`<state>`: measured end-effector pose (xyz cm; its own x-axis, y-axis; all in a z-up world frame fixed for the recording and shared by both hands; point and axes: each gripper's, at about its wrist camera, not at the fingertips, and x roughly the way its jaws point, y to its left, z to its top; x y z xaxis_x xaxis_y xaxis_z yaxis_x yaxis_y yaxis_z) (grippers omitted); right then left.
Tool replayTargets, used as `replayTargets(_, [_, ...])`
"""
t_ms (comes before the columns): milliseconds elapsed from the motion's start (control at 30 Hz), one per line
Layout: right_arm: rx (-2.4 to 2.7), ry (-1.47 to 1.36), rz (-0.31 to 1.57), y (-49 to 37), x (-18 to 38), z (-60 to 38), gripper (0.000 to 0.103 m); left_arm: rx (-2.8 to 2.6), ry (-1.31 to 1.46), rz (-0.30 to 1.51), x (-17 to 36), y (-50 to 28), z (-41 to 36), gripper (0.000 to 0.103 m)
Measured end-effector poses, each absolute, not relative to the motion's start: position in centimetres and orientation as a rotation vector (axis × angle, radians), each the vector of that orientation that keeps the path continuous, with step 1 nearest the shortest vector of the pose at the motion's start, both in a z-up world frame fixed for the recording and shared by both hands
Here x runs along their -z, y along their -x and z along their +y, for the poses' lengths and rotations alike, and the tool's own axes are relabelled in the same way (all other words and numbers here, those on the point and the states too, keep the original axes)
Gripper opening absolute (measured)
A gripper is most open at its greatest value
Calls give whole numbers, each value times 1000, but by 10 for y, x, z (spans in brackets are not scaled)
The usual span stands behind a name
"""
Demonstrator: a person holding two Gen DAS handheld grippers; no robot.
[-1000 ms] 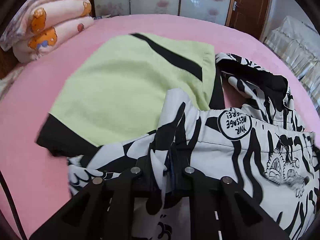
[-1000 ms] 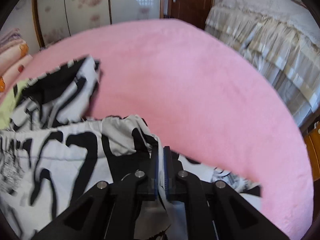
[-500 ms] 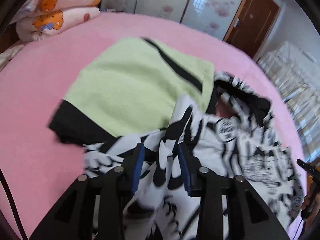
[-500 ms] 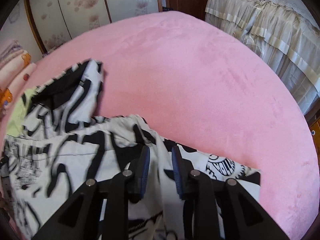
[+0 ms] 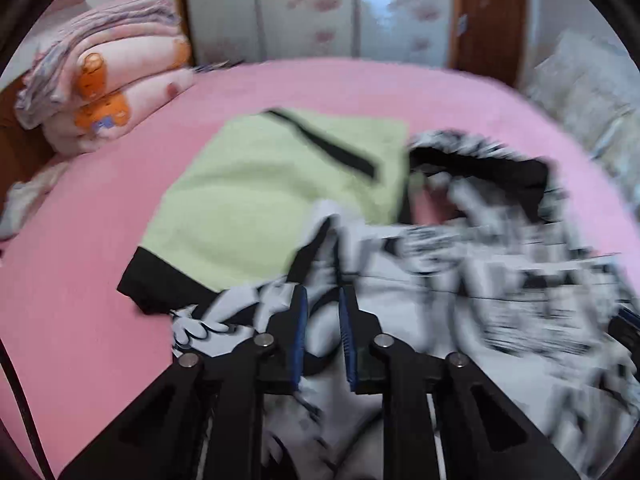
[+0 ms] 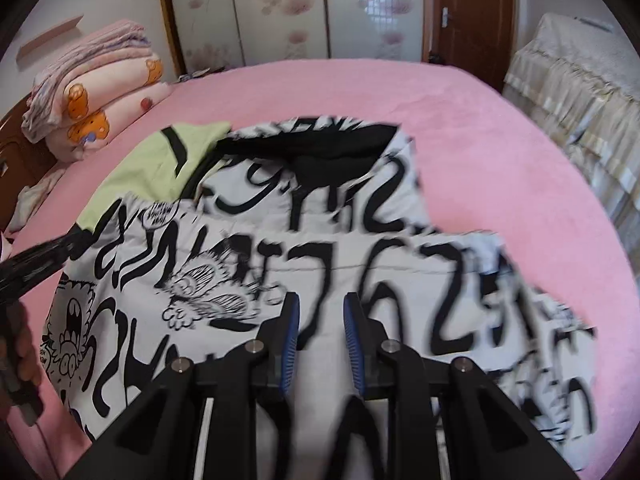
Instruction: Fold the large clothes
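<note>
The left gripper (image 5: 323, 304) has its jaws parted by a narrow gap, the blue pads (image 5: 299, 332) standing clear on either side of a fold of the black-and-white printed garment (image 5: 460, 280). Cloth shows between and under the fingers, but the picture is smeared there, so whether any of it touches the pads is hard to say; nothing looks pinched. The right gripper (image 6: 320, 312) is likewise open, its jaws a little wider, and the printed garment (image 6: 248, 280) lies flat beneath and beyond them with no cloth caught between the pads (image 6: 354, 344).

Outward from the jaws, the garment spreads across the near part of the pink bed (image 6: 500, 140). In the right wrist view its white cloth with black scrawls and cartoon faces fills the middle, and a dark-lined hood or collar (image 6: 320, 146) lies at its far edge. In the left wrist view the same piece is rumpled to the right of the fingers.

To the garment's left, and partly under it, lies a light green piece of clothing (image 5: 272, 200) with a black stripe and a black hem, spread flat on the bed. The left gripper's body also shows at the left edge of the right wrist view, with a hand (image 6: 24, 352) around its handle.

Further off, folded pink blankets (image 5: 104, 92) with orange bears are stacked at the far left corner. Behind the bed stand floral sliding doors (image 6: 280, 12), and beside them a brown wooden door (image 6: 472, 16).
</note>
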<state>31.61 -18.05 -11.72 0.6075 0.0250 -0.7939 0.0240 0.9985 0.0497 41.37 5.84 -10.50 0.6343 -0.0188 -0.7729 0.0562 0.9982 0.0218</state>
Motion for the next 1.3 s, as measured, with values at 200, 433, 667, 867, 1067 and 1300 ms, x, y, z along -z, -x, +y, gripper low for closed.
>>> replayTargets(200, [152, -6, 921, -344, 157, -224, 11, -7, -113, 906, 133, -437, 69, 8])
replayTargets(433, [356, 2, 941, -345, 174, -344, 0, 42, -110, 882, 145, -443, 78, 9])
replayTargets(667, [278, -86, 912, -327, 169, -360, 0, 82, -39, 902, 148, -445, 92, 9])
replayTargets(867, [257, -91, 904, -314, 134, -347, 3, 82, -34, 922, 118, -429, 90, 18])
replayTargets(1067, [94, -42, 872, -284, 105, -264, 3, 247, 50, 899, 76, -368, 53, 22])
replayTargets(1300, [-116, -97, 907, -271, 118, -146, 3, 414, 111, 982, 104, -320, -30, 22])
